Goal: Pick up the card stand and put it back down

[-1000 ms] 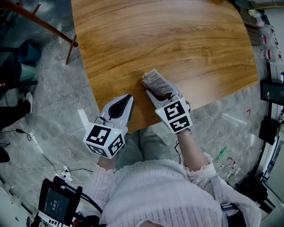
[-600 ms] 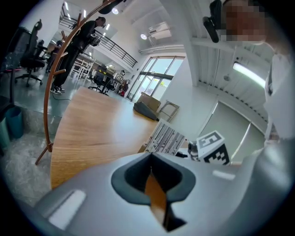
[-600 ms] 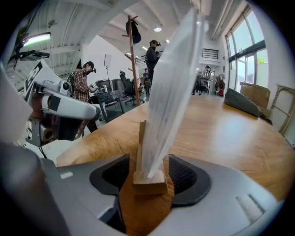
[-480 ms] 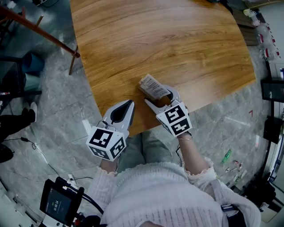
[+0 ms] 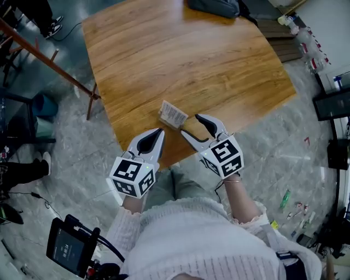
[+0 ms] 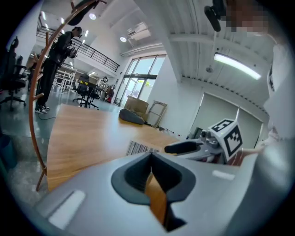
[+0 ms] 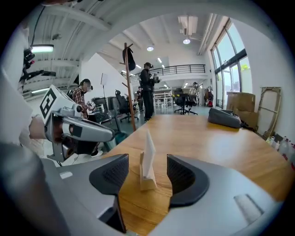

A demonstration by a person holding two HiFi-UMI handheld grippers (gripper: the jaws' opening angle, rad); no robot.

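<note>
The card stand (image 5: 173,114), a small wooden block holding a white barcode card, stands upright on the wooden table (image 5: 191,60) near its front edge. My right gripper (image 5: 197,126) is just behind it with its jaws wide apart and closing slightly; its pads touch nothing. In the right gripper view the card stand (image 7: 147,163) stands a little ahead of the right gripper (image 7: 147,176), in line with the gap. My left gripper (image 5: 158,132) is shut and empty at the table's edge, left of the stand. The left gripper view shows the card stand (image 6: 138,147) past the left gripper (image 6: 150,159).
A dark bag (image 5: 213,6) lies at the table's far edge. A wooden coat rack (image 5: 49,57) stands off the table's left side. People (image 7: 148,90) stand far behind in the room. A screen device (image 5: 71,251) hangs at lower left.
The right gripper has let go of the card stand and drawn back towards me. The stand now rests alone on the table. The left gripper has stayed shut at the edge.
</note>
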